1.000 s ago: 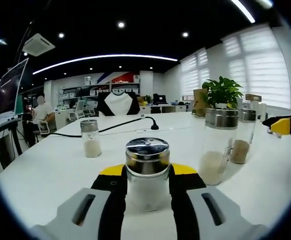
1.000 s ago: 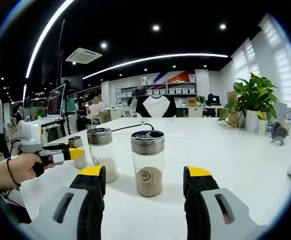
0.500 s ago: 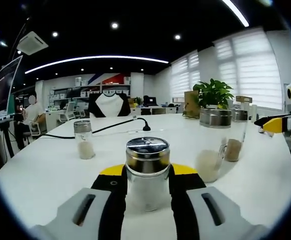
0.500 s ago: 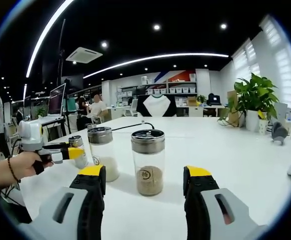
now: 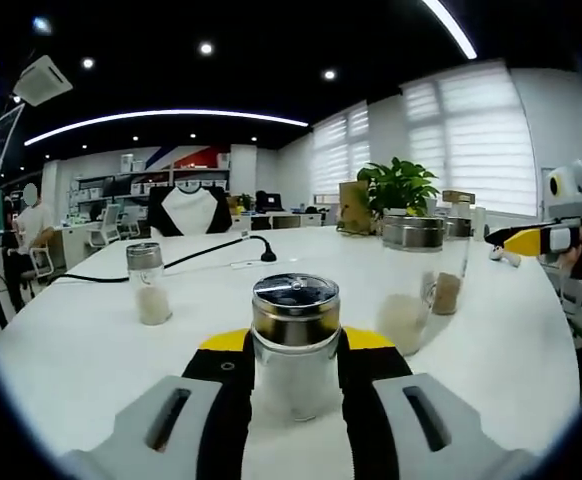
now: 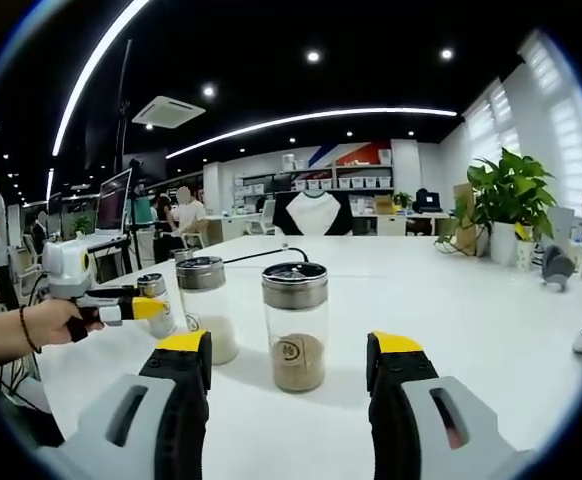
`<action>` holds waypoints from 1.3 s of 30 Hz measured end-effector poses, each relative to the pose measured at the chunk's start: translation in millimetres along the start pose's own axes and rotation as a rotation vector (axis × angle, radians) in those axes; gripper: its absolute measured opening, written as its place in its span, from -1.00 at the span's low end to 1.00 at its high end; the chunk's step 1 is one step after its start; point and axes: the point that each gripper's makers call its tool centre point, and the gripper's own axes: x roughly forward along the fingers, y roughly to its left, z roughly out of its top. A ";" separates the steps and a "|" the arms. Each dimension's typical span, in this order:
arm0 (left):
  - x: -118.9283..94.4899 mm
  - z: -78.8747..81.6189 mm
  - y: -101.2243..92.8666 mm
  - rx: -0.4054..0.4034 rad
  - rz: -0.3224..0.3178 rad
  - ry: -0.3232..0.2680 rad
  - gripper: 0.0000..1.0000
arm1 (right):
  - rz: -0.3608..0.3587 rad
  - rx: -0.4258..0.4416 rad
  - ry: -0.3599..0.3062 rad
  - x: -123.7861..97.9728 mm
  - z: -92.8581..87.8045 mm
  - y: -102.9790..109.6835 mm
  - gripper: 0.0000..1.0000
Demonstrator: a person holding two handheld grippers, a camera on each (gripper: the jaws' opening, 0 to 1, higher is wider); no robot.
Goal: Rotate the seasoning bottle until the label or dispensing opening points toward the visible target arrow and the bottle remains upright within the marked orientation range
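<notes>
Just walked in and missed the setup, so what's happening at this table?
A person holds a gripper in each hand over a white table. The left gripper is clamped on a steel-lidded seasoning bottle, upright. The right gripper is open, facing a jar of brown seasoning and touching nothing.

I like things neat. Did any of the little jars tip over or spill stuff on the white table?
No. The bottle between the left gripper's jaws stands upright, lid on. The brown-filled jar and white-filled jar ahead of the open right gripper stand straight too. No spill shows on the table.
</notes>
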 end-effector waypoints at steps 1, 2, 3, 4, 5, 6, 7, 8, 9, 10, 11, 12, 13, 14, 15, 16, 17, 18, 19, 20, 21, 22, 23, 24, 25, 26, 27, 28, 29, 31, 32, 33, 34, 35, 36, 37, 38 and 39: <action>-0.1 0.3 -0.6 0.003 -0.006 0.001 -0.32 | 0.000 -0.001 -0.001 -0.1 0.4 0.0 0.27; 0.3 0.5 -1.0 0.005 -0.019 0.005 -0.32 | 0.001 -0.001 -0.002 -0.2 0.6 0.3 0.27; 0.6 0.4 -1.1 0.008 -0.029 0.007 -0.32 | 0.002 0.000 -0.002 -0.2 0.6 0.5 0.27; 1.0 0.3 -1.4 0.009 -0.046 0.008 -0.32 | 0.002 0.000 -0.002 -0.3 0.4 0.7 0.28; 1.1 0.3 -1.2 0.009 -0.051 0.008 -0.32 | 0.001 0.000 -0.002 -0.4 0.4 0.8 0.28; 1.3 0.2 -1.2 0.013 -0.067 0.008 -0.32 | 0.002 -0.002 -0.002 -0.5 0.3 0.9 0.28; 1.7 0.2 -1.1 0.016 -0.086 0.008 -0.32 | 0.001 -0.003 -0.002 -0.6 0.2 1.0 0.28; 1.8 0.2 -1.2 0.016 -0.098 0.008 -0.32 | 0.001 -0.003 -0.002 -0.6 0.1 1.0 0.28; 1.8 0.3 -1.6 0.021 -0.111 0.010 -0.32 | 0.002 -0.003 -0.002 -0.5 0.1 1.1 0.28; 2.1 0.3 -1.8 0.021 -0.122 0.010 -0.32 | 0.002 -0.004 -0.001 -0.5 -0.1 1.1 0.28; 2.6 0.5 -2.6 0.024 -0.140 0.008 -0.32 | 0.002 -0.004 0.001 -0.3 -0.6 1.1 0.28; 2.7 0.5 -2.3 0.024 -0.149 0.007 -0.32 | 0.003 -0.004 0.001 -0.3 -0.8 1.3 0.28; 2.8 0.5 -3.1 0.025 -0.163 0.008 -0.32 | 0.003 -0.003 0.002 -0.2 -1.1 1.5 0.28; 2.9 0.6 -3.3 0.033 -0.178 0.011 -0.32 | 0.004 -0.003 0.002 -0.2 -1.4 1.6 0.28; 3.0 0.6 -3.3 0.034 -0.188 0.012 -0.32 | 0.004 -0.003 0.003 -0.2 -1.6 1.6 0.28; 3.1 0.6 -3.9 0.033 -0.204 0.012 -0.32 | 0.004 -0.002 0.003 -0.2 -1.8 1.6 0.28; 2.9 0.6 -4.6 0.036 -0.218 0.009 -0.32 | 0.004 -0.002 0.003 -0.3 -1.9 1.5 0.28; 3.1 0.2 -4.2 0.035 -0.233 0.007 -0.32 | 0.003 -0.002 0.005 -0.4 -2.3 1.2 0.28; 3.1 0.2 -4.7 0.037 -0.250 0.005 -0.32 | 0.003 -0.001 0.004 -0.5 -2.3 0.9 0.28; 3.0 0.3 -5.5 0.039 -0.266 0.003 -0.32 | 0.003 -0.001 0.004 -0.5 -2.3 0.6 0.28; 2.9 0.2 -5.2 0.039 -0.277 0.002 -0.32 | 0.002 0.001 0.004 -0.6 -2.3 0.2 0.28; 2.8 0.4 -5.8 0.042 -0.289 0.001 -0.32 | 0.002 0.001 0.004 -0.7 -2.3 0.1 0.28; 2.8 0.5 -6.7 0.043 -0.301 0.001 -0.32 | 0.002 0.001 0.003 -0.8 -2.1 0.0 0.28; 2.7 0.6 -7.5 0.042 -0.319 -0.001 -0.32 | 0.003 -0.002 0.001 -0.9 -1.9 0.0 0.28; 2.5 0.5 -8.1 0.044 -0.331 -0.001 -0.32 | 0.002 -0.007 -0.004 -1.0 -1.2 -0.4 0.28; 2.6 0.8 -8.8 0.051 -0.347 -0.001 -0.32 | 0.000 -0.008 -0.003 -1.1 -1.3 -0.6 0.28; 2.6 0.8 -8.9 0.048 -0.356 -0.001 -0.32 | 0.001 -0.009 -0.002 -1.1 -1.4 -0.7 0.28; 2.5 0.9 -9.3 0.049 -0.366 -0.001 -0.32 | 0.001 -0.008 -0.001 -1.1 -1.5 -0.7 0.28; 2.1 0.9 -10.5 0.054 -0.385 0.001 -0.32 | 0.001 -0.008 -0.002 -1.1 -1.5 -0.8 0.29; 1.7 0.9 -11.7 0.054 -0.415 0.001 -0.32 | 0.002 -0.009 -0.001 -1.0 -1.7 -0.8 0.29; 1.5 0.9 -12.0 0.055 -0.427 0.001 -0.32 | 0.001 -0.010 0.001 -0.9 -2.1 -0.9 0.29; 1.3 0.8 -12.7 0.057 -0.442 -0.001 -0.32 | 0.002 -0.010 0.001 -0.7 -2.4 -0.8 0.29; 1.2 0.8 -12.9 0.059 -0.451 -0.003 -0.32 | 0.004 -0.009 0.000 -0.6 -2.3 -0.5 0.29; 1.0 0.8 -13.1 0.061 -0.460 -0.005 -0.32 | 0.004 -0.009 0.000 -0.5 -2.4 -0.4 0.29; 0.6 0.8 -13.7 0.061 -0.473 -0.008 -0.32 | 0.004 -0.011 0.002 -0.5 -2.8 -0.5 0.29; 0.3 0.7 -14.1 0.061 -0.486 -0.011 -0.32 | 0.004 -0.012 0.002 -0.5 -2.9 -0.6 0.30; 0.4 0.8 -14.2 0.062 -0.488 -0.011 -0.32 | 0.004 -0.011 0.002 -0.2 -3.2 -0.5 0.30; 0.4 0.9 -14.4 0.065 -0.496 -0.012 -0.32 | 0.005 -0.009 0.004 0.0 -3.7 -0.3 0.30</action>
